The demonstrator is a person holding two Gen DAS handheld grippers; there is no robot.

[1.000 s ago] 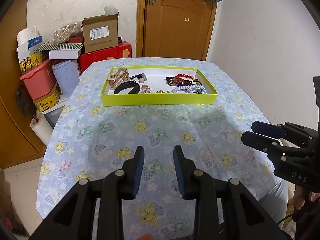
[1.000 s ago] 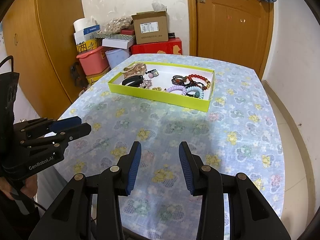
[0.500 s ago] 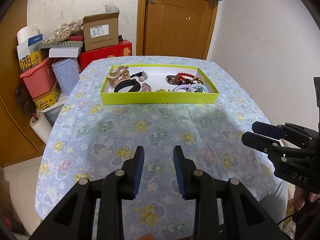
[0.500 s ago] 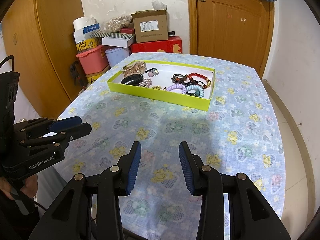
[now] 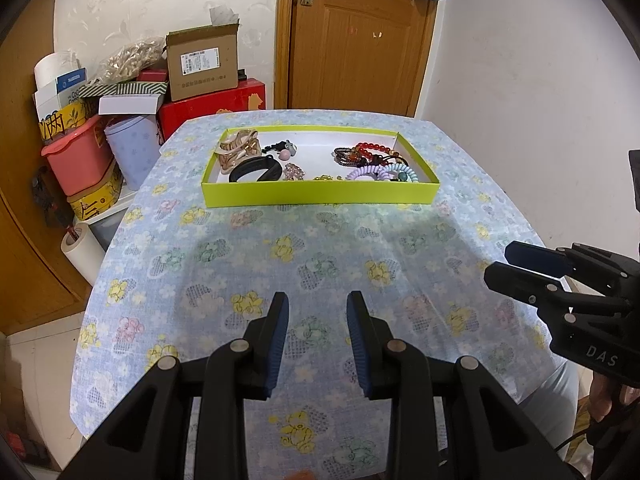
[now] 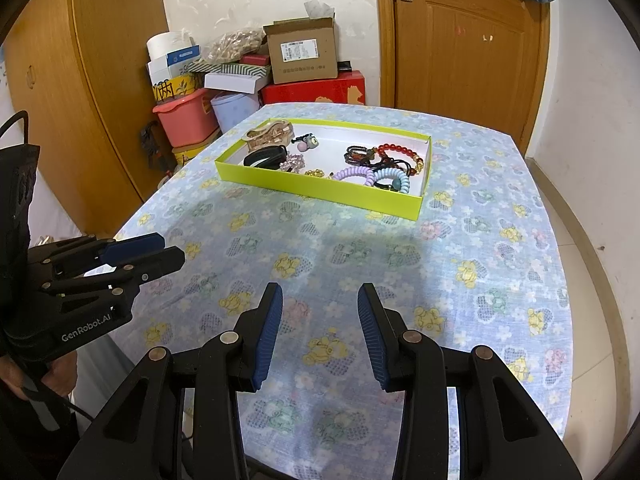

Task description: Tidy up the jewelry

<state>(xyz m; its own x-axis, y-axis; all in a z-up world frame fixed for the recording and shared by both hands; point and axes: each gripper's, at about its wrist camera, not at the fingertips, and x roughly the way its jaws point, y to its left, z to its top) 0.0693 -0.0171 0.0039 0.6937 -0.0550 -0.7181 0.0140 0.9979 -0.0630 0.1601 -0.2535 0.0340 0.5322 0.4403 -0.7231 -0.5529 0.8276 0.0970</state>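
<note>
Both tools hover low over the near end of the worktop (image 5: 320, 248), left tool (image 5: 316, 320) and right tool (image 6: 318, 312) each parted wide and gripping nothing. All the jewelry sits inside the green tray (image 5: 320, 198) at the far end: bracelets (image 5: 372, 154), hair ties (image 6: 372, 174), clips (image 5: 238, 148). This could be sorting ahead or sorting finished

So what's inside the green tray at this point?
The green tray holds a beige hair claw, a black band, a red bead bracelet, and lilac and pale blue coil hair ties. The tangled small pieces underneath cannot be told apart.
</note>
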